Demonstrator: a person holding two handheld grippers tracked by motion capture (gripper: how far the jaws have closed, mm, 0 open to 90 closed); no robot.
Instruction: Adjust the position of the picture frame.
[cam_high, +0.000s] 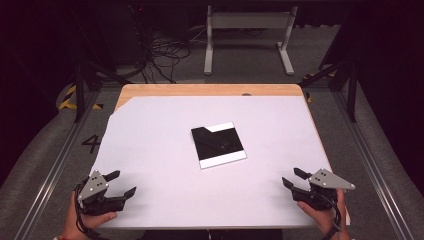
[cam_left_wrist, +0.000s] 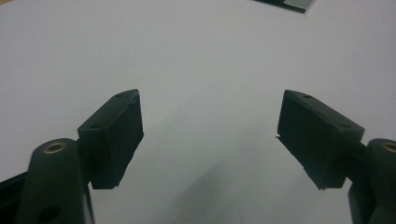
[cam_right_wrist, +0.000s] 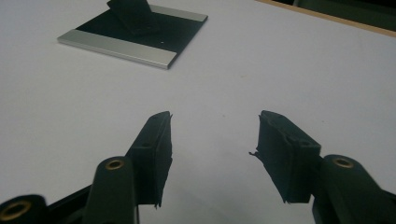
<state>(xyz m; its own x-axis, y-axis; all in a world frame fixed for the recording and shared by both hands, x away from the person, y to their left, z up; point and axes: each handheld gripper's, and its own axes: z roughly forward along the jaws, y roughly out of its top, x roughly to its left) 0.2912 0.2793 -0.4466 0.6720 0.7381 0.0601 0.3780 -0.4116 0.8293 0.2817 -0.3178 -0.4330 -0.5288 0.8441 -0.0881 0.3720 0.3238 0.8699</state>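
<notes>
A flat black square plate (cam_high: 218, 145) with silver strips along two edges lies at the middle of the white sheet (cam_high: 165, 165). A black folded piece lies on its far left corner. In the right gripper view the plate (cam_right_wrist: 135, 35) sits ahead and to the left, with the dark piece (cam_right_wrist: 130, 14) raised on it. My left gripper (cam_high: 121, 183) rests near the front left corner, open, nothing between its jaws. My right gripper (cam_high: 292, 177) is near the front right edge, open and empty too. A corner of the plate (cam_left_wrist: 285, 3) peeks in at the top of the left gripper view.
The white sheet covers a wooden table (cam_high: 210, 90) whose bare strip shows along the far edge. Beyond it on the floor are cables (cam_high: 167, 50) and a white frame stand (cam_high: 247, 35). Metal rails (cam_high: 60, 160) run along both sides.
</notes>
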